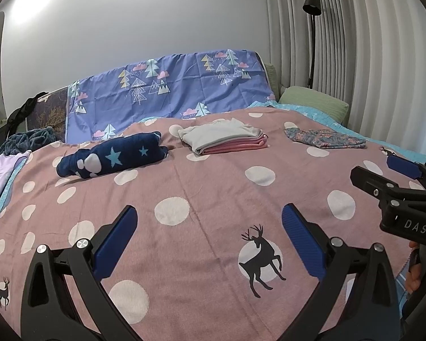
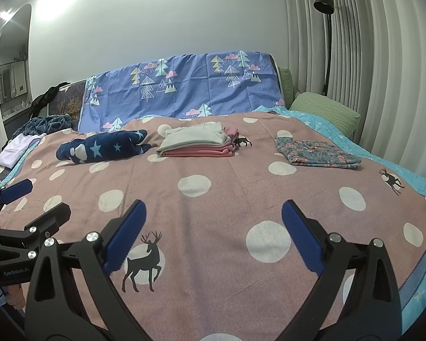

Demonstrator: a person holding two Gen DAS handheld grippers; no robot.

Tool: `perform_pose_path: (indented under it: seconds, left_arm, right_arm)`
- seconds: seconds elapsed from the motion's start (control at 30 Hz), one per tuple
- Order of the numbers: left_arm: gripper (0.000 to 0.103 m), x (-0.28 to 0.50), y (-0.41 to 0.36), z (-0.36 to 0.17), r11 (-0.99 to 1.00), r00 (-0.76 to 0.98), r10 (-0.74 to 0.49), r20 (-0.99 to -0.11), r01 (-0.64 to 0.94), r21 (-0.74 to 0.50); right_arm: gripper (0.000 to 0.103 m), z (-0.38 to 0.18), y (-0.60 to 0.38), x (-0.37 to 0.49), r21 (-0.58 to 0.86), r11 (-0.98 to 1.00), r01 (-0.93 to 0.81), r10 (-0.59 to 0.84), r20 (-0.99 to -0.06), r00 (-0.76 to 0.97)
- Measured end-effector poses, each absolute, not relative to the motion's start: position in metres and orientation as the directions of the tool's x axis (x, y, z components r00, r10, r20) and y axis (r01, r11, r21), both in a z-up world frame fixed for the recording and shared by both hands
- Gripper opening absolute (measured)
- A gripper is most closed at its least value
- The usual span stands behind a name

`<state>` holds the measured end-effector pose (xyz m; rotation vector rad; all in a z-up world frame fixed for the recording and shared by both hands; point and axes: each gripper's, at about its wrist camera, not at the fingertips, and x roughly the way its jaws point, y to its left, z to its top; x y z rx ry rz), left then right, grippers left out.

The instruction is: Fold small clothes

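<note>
Both claws, left gripper and right gripper, are hanging apart, empty, over the near bedspread. Next move, likely: reaching for the far-left navy star garment, seemingly unfolded.

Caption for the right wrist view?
Open right gripper over blanket; folded stack, star garment and floral piece beyond.

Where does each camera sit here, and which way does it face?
Left wrist: on the left gripper, low over the bedspread, facing the headboard; own open fingers show, plus the right gripper at right.
Right wrist: on the right gripper, same heading; own open fingers show, plus the left gripper at left.
Shared: the navy star garment, folded stack, floral garment, lamp.
</note>
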<state>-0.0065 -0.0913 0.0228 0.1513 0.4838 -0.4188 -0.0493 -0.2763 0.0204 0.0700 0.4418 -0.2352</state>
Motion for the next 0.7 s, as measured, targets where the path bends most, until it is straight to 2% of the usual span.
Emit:
perform_pose_path:
  seconds: [0.7]
  left_arm:
    - [0.102,-0.0043,-0.0867,0.0181,0.907,0.802,-0.349,-0.484,0.419,0.042]
  right_arm:
    - [0.098,0.0169,-0.2777,-0.0462,0.013,0.971,0.238,-0.209,-0.436,0.875]
